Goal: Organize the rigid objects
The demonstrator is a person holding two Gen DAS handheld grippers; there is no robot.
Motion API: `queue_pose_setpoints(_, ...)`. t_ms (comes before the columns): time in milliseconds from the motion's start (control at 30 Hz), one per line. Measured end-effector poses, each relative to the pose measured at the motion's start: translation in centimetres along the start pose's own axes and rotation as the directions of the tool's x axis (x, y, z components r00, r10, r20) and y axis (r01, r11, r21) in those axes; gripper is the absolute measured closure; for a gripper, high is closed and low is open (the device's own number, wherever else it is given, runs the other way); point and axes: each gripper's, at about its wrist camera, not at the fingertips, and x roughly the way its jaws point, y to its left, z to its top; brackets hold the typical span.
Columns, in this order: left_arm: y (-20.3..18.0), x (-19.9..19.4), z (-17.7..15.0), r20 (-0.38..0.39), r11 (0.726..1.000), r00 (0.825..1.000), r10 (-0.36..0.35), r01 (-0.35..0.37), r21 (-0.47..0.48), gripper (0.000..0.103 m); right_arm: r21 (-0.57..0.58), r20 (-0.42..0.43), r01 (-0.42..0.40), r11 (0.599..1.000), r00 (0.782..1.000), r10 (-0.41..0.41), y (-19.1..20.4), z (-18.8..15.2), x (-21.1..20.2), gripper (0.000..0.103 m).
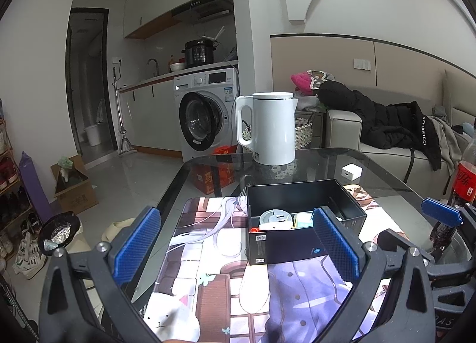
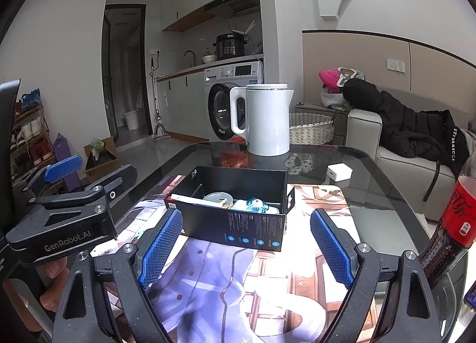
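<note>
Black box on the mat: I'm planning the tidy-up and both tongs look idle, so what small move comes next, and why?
Probably ease the right tongs forward toward the white cube. It sits loose on the glass table outside the black box, which already holds small items, and both tongs are open and empty.

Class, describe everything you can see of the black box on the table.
The black box is an open-topped rectangular carton, seemingly cardboard, with small printing and blue round icons on its long side. It sits upright on the picture mat covering the glass table, in front of the white kettle. Inside lie several small items, among them a grey round lid and a light blue piece. Neither tongs touch it.
</note>
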Motion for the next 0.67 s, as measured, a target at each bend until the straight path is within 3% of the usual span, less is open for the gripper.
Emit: queue_pose_setpoints(667, -0.16, 0.18, -0.19, -0.013, 1.0, 1.0, -0.005, 0.005, -0.003, 0.0, -0.027, 0.009, 0.001, 1.0, 1.0, -0.001, 0.22, -0.07, -0.06, 0.014)
